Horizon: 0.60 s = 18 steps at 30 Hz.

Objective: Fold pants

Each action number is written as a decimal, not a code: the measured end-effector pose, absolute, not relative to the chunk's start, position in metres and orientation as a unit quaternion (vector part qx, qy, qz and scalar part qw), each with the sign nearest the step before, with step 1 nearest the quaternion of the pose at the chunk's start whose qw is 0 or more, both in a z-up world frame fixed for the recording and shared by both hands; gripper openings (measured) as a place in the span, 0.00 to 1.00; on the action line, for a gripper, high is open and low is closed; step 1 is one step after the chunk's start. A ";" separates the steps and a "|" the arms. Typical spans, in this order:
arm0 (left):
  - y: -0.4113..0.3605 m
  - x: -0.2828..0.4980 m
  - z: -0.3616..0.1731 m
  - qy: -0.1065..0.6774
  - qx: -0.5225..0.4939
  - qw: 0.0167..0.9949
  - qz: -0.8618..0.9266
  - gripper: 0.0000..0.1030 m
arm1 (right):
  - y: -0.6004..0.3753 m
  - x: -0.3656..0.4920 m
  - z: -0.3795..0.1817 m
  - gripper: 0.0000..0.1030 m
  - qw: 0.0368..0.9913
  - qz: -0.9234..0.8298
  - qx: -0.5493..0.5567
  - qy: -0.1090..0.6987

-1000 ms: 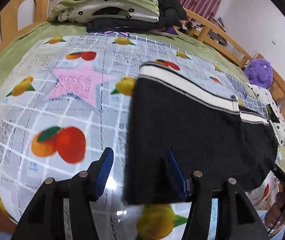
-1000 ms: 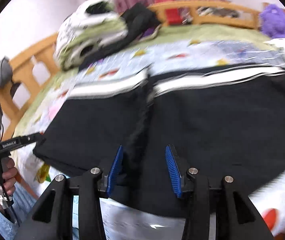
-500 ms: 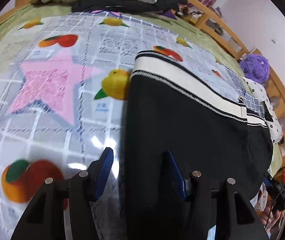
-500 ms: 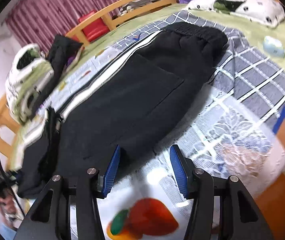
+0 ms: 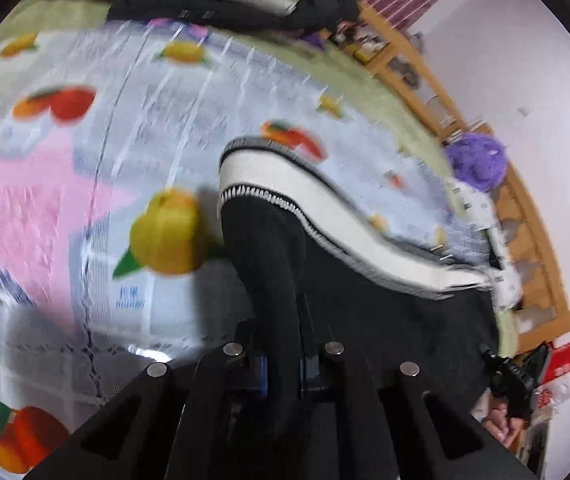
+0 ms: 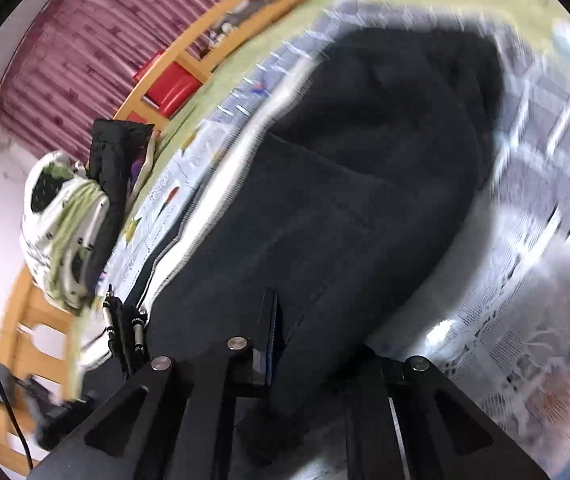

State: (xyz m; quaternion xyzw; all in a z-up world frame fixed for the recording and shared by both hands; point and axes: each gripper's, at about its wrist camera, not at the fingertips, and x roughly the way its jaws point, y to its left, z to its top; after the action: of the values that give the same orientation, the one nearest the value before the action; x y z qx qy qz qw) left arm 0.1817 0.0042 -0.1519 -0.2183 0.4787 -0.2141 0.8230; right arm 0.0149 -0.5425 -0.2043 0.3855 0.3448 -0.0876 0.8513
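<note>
We are pinching the pants (image 5: 365, 320) on the bed (image 5: 85, 208): left claw (image 5: 283, 368) clamping the near cuff edge, right claw (image 6: 285, 344) closing on the near edge; their long axis is running left to right.
</note>
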 end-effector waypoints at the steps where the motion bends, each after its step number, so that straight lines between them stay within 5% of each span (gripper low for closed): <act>1: 0.008 0.182 -0.140 0.470 -0.218 0.827 -0.217 0.09 | -0.538 0.013 -0.195 0.10 0.856 -0.086 0.380 0.338; 8: 0.078 0.157 -0.066 0.416 -0.175 0.877 -0.166 0.09 | -0.466 0.019 -0.147 0.09 0.863 0.022 0.382 0.329; 14: 0.128 0.150 -0.108 0.459 -0.143 0.876 -0.047 0.10 | -0.380 0.033 -0.192 0.15 0.850 0.073 0.329 0.404; 16: 0.134 0.153 -0.131 0.480 -0.141 0.866 -0.008 0.27 | -0.374 0.032 -0.216 0.20 0.834 0.057 0.322 0.444; 18: 0.138 0.150 -0.143 0.495 -0.135 0.858 0.031 0.33 | -0.382 0.017 -0.219 0.25 0.836 0.060 0.331 0.434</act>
State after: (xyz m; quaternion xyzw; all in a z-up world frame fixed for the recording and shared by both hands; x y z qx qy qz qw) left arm 0.1504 0.1378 -0.1434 -0.1346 0.4949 0.0307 0.8579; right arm 0.0165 -0.3818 -0.2185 0.3308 0.4340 0.0602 0.8358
